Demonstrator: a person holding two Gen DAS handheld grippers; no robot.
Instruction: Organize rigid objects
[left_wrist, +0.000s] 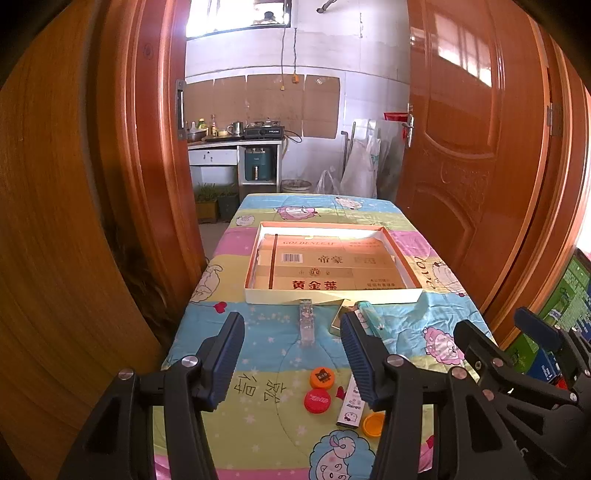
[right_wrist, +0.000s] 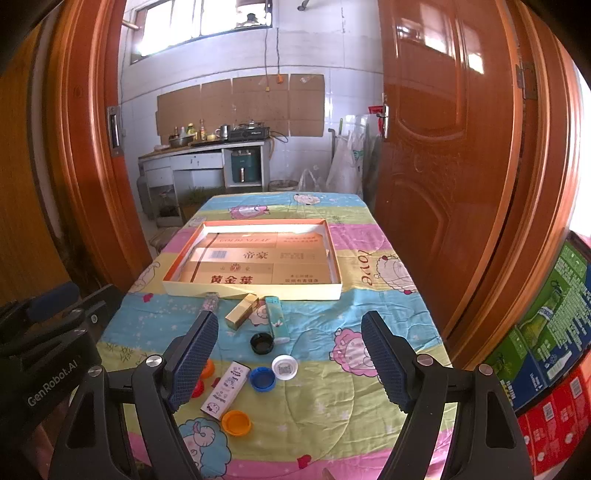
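Observation:
A shallow white tray (left_wrist: 255, 295) (right_wrist: 184, 290) lined with cardboard lies mid-table. In front of it lie a clear lighter (left_wrist: 306, 325) (right_wrist: 209, 301), a gold box (right_wrist: 242, 311) and a teal lighter (right_wrist: 276, 319). Nearer are a white lighter (right_wrist: 225, 389) (left_wrist: 351, 404) and bottle caps: black (right_wrist: 262, 343), white (right_wrist: 284, 366), blue (right_wrist: 262, 378), orange (right_wrist: 236, 422) (left_wrist: 322, 377), red (left_wrist: 317, 400). My left gripper (left_wrist: 291, 358) is open and empty above the caps. My right gripper (right_wrist: 290, 358) is open and empty above the caps.
The table has a colourful cartoon cloth (right_wrist: 314, 398). Wooden door leaves stand close at left (left_wrist: 55, 221) and right (right_wrist: 461, 184). Stacked printed boxes (right_wrist: 546, 332) stand at the right. A kitchen counter (right_wrist: 199, 151) is beyond the table.

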